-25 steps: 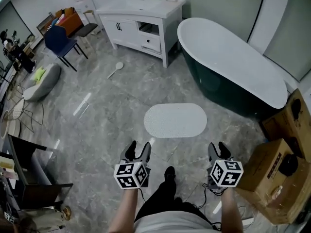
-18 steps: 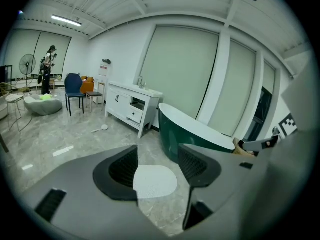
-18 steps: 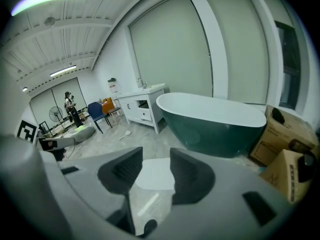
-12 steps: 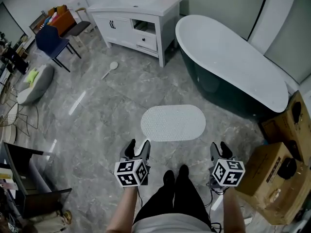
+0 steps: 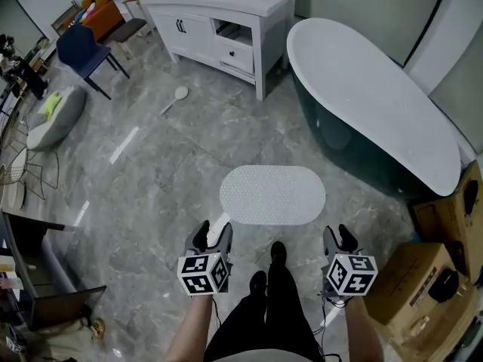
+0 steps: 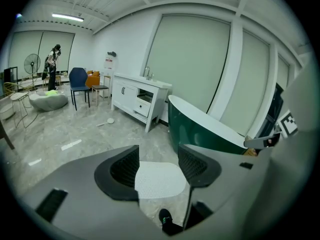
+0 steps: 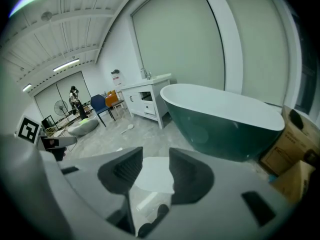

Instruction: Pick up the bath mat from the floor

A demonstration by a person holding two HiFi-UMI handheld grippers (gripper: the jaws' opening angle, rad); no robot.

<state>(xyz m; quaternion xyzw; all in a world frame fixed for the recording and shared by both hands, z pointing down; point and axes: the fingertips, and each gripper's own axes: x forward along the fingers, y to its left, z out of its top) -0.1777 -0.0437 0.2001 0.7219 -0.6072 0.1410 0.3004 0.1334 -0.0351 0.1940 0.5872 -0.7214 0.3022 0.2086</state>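
Looking steeply down: only two forearms and dark trouser legs ending in black shoes, all cut off by the bottom edge, with nothing more of the person in view. Just ahead of the marker cubes, held above the grey marble floor and well apart from each other, the left gripper and the right gripper, both with jaws spread wide, pads bare, gripping nothing and touching nothing. Lying flat on the floor just beyond the fingertips, between the lines of the two grippers, the white oval bath mat, untouched. Seen from each gripper view through the gap in the jaws, with its sides hidden behind the dark pads. Beside the left gripper's tip, a pale streak on the floor, reflection or object impossible to tell. Off to the right, cardboard boxes clipped by the frame edge. Beyond the mat, a dark green bathtub, white on top. Further back, a white vanity cut by the upper edge, with a long-handled brush on the floor before it. At far left, a blue chair and a grey cushion, small and bent by the lens.
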